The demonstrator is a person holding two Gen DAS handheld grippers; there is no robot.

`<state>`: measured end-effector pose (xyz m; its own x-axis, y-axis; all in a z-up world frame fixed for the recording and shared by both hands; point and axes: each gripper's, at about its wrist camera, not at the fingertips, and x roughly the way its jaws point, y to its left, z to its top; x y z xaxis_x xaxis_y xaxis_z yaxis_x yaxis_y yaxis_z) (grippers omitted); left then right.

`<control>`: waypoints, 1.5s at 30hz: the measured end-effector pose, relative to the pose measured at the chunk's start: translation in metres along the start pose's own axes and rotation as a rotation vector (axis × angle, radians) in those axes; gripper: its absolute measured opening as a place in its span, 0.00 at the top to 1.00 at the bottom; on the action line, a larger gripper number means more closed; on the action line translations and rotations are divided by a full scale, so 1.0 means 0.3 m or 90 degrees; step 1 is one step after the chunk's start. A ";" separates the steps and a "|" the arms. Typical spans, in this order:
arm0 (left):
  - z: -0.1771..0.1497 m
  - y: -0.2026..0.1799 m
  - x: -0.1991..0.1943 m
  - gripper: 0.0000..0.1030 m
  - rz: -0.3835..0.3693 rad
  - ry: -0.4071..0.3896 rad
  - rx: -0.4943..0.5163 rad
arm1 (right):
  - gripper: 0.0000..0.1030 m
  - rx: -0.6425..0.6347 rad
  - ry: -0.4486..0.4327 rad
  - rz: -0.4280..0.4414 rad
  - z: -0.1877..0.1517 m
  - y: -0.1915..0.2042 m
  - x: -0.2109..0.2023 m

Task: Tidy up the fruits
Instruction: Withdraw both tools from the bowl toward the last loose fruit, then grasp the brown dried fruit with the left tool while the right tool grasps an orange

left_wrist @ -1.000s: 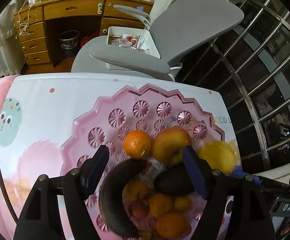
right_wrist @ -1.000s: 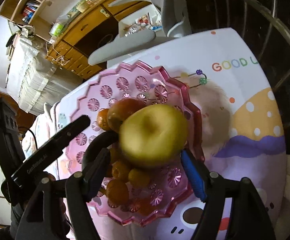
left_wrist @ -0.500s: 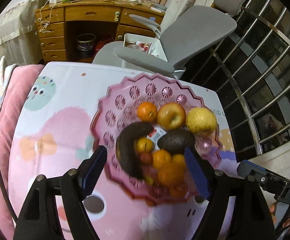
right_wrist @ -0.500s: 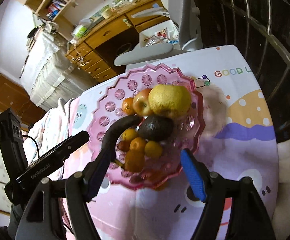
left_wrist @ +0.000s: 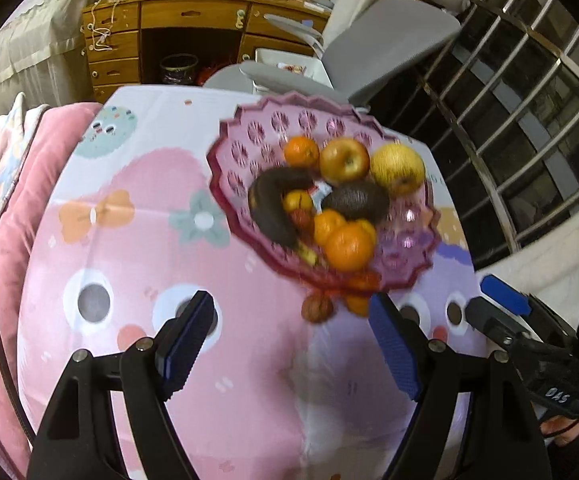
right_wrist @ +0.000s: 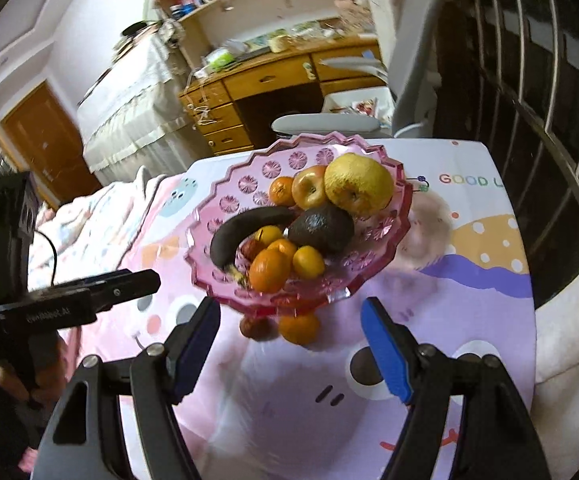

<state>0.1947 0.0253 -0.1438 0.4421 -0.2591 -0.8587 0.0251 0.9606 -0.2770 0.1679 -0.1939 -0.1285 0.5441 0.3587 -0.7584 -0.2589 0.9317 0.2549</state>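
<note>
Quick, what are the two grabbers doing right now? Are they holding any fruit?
Left gripper: open, holding nothing.
Right gripper: open, holding nothing.

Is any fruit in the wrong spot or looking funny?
Yes. A small orange and a brownish-red fruit lie on the tablecloth by the near rim of the pink bowl, while the rest sit inside it. The banana in the bowl has turned almost black, so it looks overripe.
</note>
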 end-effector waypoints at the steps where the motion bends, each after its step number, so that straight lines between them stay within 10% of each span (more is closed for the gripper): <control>1: -0.012 -0.002 0.007 0.24 0.001 0.004 0.005 | 0.29 -0.009 -0.002 0.000 -0.015 0.003 0.008; 18: -0.099 -0.009 0.226 0.24 -0.002 0.050 0.033 | 0.30 -0.145 -0.016 -0.038 -0.149 0.024 0.223; 45: -0.064 -0.073 0.417 0.70 -0.051 0.063 0.067 | 0.61 -0.178 0.010 -0.034 -0.161 0.041 0.370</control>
<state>0.2323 -0.0300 -0.2535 0.3448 -0.3391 -0.8753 0.1532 0.9403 -0.3039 0.1866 -0.1454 -0.2385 0.5514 0.3065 -0.7759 -0.4409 0.8966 0.0409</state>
